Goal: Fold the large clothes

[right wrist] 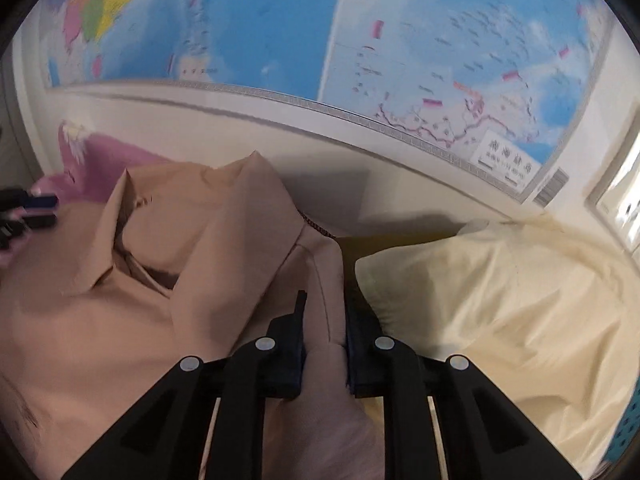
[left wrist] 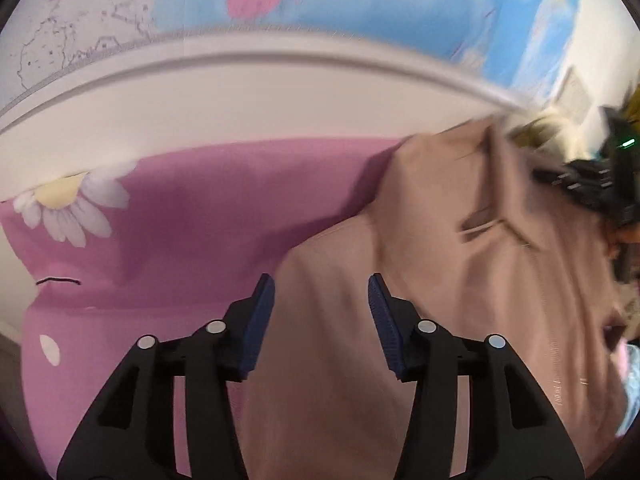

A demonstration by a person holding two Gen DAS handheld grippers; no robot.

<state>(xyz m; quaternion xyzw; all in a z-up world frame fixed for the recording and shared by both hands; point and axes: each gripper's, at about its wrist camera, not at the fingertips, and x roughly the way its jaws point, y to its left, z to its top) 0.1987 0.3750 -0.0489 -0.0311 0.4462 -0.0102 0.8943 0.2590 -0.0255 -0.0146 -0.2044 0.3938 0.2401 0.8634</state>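
the large blue printed wall map (right wrist: pixel 280 24) fills the upper part of both views, mounted on the white wall (right wrist: pixel 224 120) behind the bed. its paler sheet with thin black outlines (left wrist: pixel 80 32) shows at the upper left of the left wrist view.

the pink bed sheet with white daisy print (left wrist: pixel 192 208) covers the mattress on the left side. in the right wrist view only a corner of it is visible, at the far left.

the large beige collared garment of thin woven cloth (right wrist: pixel 100 312) lies on the bed, partly on the pink sheet. its collar (right wrist: pixel 120 240) is rumpled and raised (the cloth is bunched, not flat). in the left wrist view it occupies the centre and right, and its picture is motion-blurred towards the right edge.

the cream-coloured soft pillow (right wrist: pixel 500 300) lies just beside the garment on its right, against the wall.

the right gripper with black arms and blue pads (right wrist: pixel 325 312) has its jaws narrow, clamped on a fold of the beige garment, which passes between the pads. in the left wrist view this gripper shows as a blurred black shape at the right edge.

the left gripper of the same black and blue build (left wrist: pixel 322 292) stands above the garment's left portion with its jaws moderately apart; no cloth is pinched between the pads, and the garment is seen through the gap.
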